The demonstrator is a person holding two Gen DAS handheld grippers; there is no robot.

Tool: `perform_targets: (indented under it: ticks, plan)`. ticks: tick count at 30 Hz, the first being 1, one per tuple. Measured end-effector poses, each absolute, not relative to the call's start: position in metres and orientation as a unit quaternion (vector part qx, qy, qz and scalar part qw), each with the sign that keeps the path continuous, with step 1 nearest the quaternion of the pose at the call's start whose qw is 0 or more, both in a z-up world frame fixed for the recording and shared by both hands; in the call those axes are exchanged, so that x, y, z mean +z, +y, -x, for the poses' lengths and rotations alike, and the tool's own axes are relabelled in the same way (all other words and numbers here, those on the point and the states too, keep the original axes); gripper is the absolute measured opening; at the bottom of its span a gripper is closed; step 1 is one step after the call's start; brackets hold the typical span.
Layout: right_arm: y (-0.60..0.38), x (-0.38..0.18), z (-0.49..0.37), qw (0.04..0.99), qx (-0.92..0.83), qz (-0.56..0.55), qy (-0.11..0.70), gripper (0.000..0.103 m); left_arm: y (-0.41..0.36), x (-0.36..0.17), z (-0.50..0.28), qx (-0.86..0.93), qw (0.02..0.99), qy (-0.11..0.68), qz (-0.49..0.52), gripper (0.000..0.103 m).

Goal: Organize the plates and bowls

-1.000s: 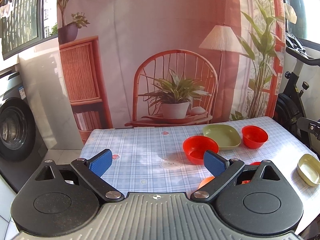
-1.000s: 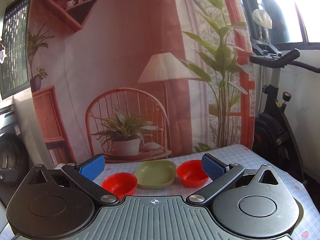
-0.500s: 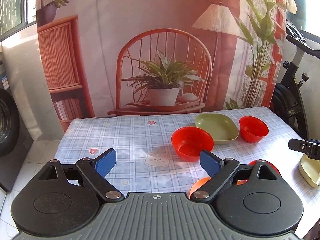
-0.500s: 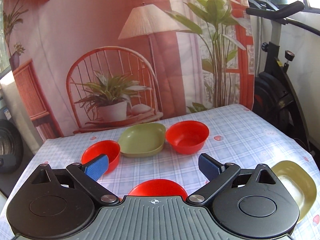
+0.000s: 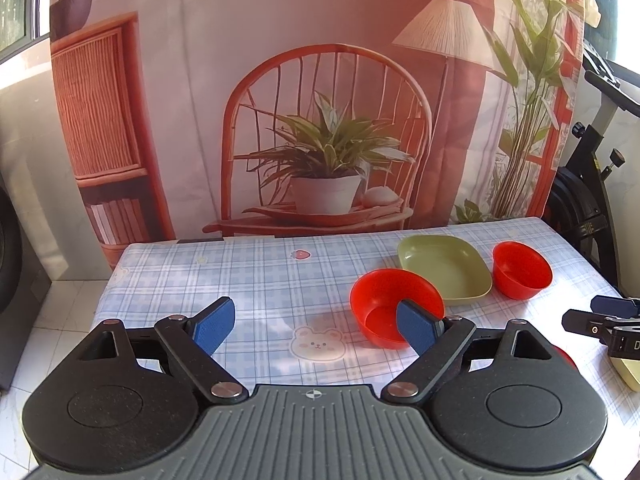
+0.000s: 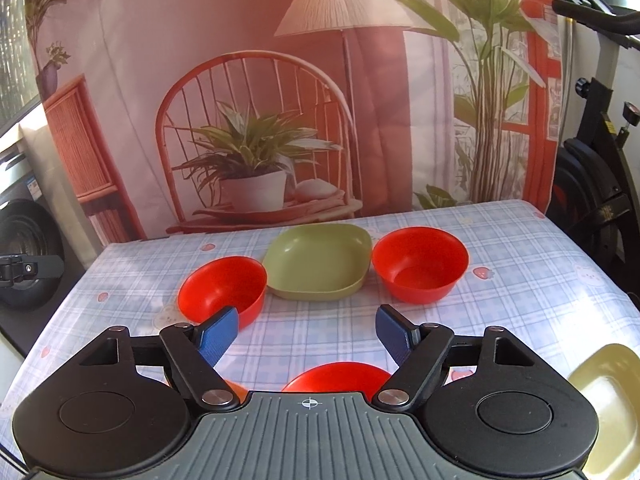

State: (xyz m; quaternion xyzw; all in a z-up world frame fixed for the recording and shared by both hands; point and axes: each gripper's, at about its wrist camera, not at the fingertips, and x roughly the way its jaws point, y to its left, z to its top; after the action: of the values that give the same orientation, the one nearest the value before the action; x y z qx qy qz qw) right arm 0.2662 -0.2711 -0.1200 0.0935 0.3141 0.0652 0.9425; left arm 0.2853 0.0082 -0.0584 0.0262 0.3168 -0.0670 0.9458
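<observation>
On the checked tablecloth (image 5: pixel 248 280) stand a red bowl (image 5: pixel 384 300), a green square plate (image 5: pixel 444 268) and a second red bowl (image 5: pixel 520 270) in a row. My left gripper (image 5: pixel 314 326) hovers in front of them with its jaws closing slowly and nothing between them; its right pad (image 5: pixel 416 326) overlaps the near red bowl's front. In the right wrist view the same row shows as red bowl (image 6: pixel 222 290), green plate (image 6: pixel 318 262) and red bowl (image 6: pixel 420 264). My right gripper (image 6: pixel 306 332) has closing jaws that hold nothing, above a red dish (image 6: pixel 336 376).
A yellow square plate (image 6: pixel 608 400) lies at the near right; its edge (image 5: pixel 626 372) shows beside the right gripper (image 5: pixel 600 320). An orange piece (image 6: pixel 236 390) peeks out under the right gripper. An exercise bike (image 6: pixel 600 168) stands right of the table, a washing machine (image 6: pixel 24 256) left.
Both grippers have come forward and lower toward the table, so the dishes look larger. The right gripper's jaws have narrowed clearly, the left's slightly. The right gripper now reaches further into the left view's edge.
</observation>
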Motion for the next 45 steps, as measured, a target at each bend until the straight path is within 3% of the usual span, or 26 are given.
perform_targets:
  ticks: [10, 16, 28, 30, 35, 45]
  plan:
    - [-0.243, -0.141, -0.327, 0.929, 0.091, -0.098, 0.345, 0.057, -0.002, -0.098, -0.341, -0.083, 0.941, 0.328, -0.015, 0.086]
    - [-0.233, -0.162, -0.368, 0.916, 0.102, -0.102, 0.374, 0.047, -0.008, -0.134, -0.375, -0.109, 0.929, 0.354, 0.008, 0.079]
    - [-0.213, -0.198, -0.408, 0.898, 0.108, -0.09, 0.417, 0.031, -0.012, -0.186, -0.402, -0.14, 0.904, 0.401, 0.047, 0.05]
    - [-0.212, -0.202, -0.411, 0.896, 0.109, -0.09, 0.421, 0.026, -0.016, -0.19, -0.403, -0.139, 0.902, 0.407, 0.041, 0.032]
    - [-0.211, -0.206, -0.414, 0.892, 0.115, -0.101, 0.426, 0.013, -0.02, -0.193, -0.403, -0.153, 0.9, 0.406, 0.053, 0.014]
    - [-0.219, -0.189, -0.39, 0.893, 0.117, -0.138, 0.411, 0.012, -0.028, -0.167, -0.384, -0.139, 0.904, 0.402, 0.034, 0.014]
